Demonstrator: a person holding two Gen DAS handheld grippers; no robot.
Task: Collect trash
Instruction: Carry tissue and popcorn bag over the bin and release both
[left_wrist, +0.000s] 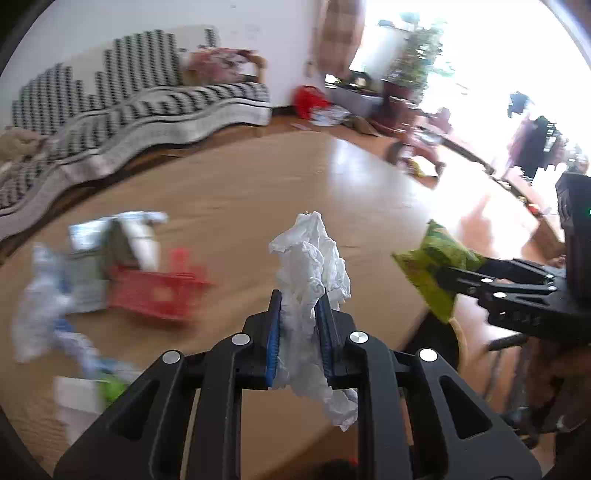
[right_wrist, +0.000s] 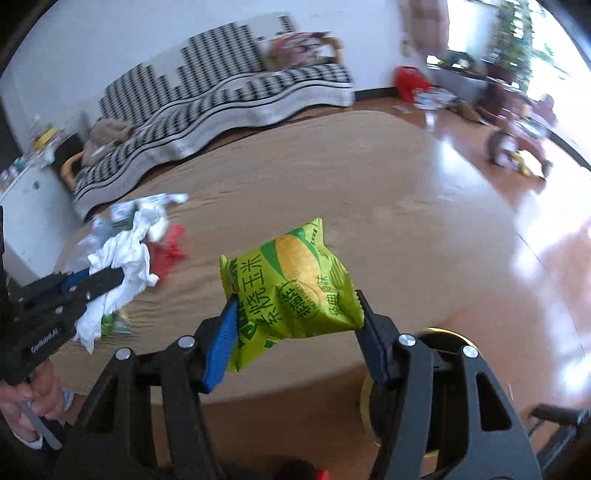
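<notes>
The big wood table (left_wrist: 229, 192) held a blurry trash pile w/ a red basket (left_wrist: 155, 295). Right of that basket, the right gripper (right_wrist: 295, 314) was clamped on a green snack bag (right_wrist: 291, 284), & the left gripper (left_wrist: 299, 325) squeezed a white tissue (left_wrist: 314, 266), both up above the table.

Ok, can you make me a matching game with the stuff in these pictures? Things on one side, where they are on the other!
Things:
1. white tissue
2. green snack bag
3. red basket
4. striped sofa

Places:
A. on the wooden table
B. against the wall
C. in the right gripper
D. in the left gripper

Pairs: 1-D, 2-C, 3-A, 4-B
</notes>
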